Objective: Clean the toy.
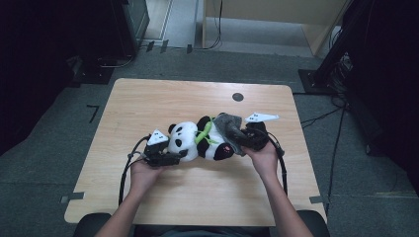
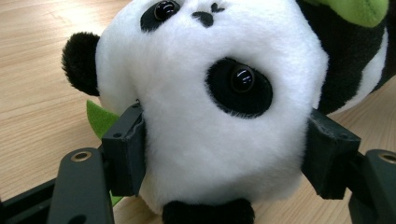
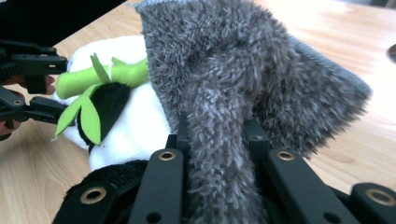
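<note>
Between the left gripper's (image 2: pixel 224 154) fingers (image 2: pixel 125 149) sits the head of a black-and-white plush panda with glossy black eyes (image 2: pixel 210 98); both pads press into the white fur at the cheeks, so that gripper is clamped on the head. It works as the anchor. The toy lies on its side on the light wooden table (image 1: pixel 148 103), head toward the left gripper (image 1: pixel 165 157), feet toward the right.

Right gripper (image 3: pixel 219 140): fingers squeezed tight on a fold of fuzzy dark-grey knitted fabric, sock-like (image 3: pixel 243 70). From the pinch, the fabric rises and spreads away from the fingertips over the panda's lower end. In the high view it drapes over the feet end just beside the right gripper (image 1: pixel 247 138).

Step in hand, as a judgement: working the grey fabric (image 1: pixel 228 126) along the panda's (image 1: pixel 197 140) body while the head is held. Whether it is going on or coming off cannot be told from this moment.

Next move calls for:
- head clamp kept firm, no slack
- pull in line with the body axis, no twisting
- watching the green felt bamboo sprig (image 3: pixel 100 84) by the chest, to the side of the right fingers; the fabric edge could snag on it.

Panda looks soft and squashy, fur clean, and the head dents under the pads.
</note>
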`<act>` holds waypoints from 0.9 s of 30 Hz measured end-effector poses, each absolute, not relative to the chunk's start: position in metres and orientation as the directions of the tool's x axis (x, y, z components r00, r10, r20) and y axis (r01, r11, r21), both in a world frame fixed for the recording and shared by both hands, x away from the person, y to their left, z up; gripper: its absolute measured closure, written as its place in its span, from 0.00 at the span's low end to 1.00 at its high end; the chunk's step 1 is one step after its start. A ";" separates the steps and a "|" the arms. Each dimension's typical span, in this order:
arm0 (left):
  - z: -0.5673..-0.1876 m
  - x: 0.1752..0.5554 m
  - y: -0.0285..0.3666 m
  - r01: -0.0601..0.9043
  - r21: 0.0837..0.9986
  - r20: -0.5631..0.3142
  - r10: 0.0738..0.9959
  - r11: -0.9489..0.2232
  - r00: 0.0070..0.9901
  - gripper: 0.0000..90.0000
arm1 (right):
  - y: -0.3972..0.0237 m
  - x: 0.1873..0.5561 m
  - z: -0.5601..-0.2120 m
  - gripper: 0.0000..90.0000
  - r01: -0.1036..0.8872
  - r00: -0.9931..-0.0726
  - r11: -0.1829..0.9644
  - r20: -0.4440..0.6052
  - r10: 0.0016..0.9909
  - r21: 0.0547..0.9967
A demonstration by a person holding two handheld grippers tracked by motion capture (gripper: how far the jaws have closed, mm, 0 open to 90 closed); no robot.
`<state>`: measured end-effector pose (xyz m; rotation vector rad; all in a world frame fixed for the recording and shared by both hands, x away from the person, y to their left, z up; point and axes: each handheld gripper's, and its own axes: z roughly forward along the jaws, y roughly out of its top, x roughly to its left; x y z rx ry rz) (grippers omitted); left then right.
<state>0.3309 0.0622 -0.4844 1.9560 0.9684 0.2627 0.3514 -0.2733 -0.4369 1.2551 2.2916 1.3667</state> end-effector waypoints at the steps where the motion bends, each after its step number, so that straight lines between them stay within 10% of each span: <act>1: -0.484 0.331 0.062 0.525 0.804 -0.187 0.719 -0.280 0.669 0.31 | -0.271 0.352 -0.439 0.85 0.569 -0.625 0.222 0.241 0.743 0.792; 27: -0.484 0.333 0.064 0.530 0.805 -0.203 0.714 -0.268 0.670 0.31 | -0.289 0.359 -0.489 0.85 0.709 -0.537 0.249 0.277 0.797 0.660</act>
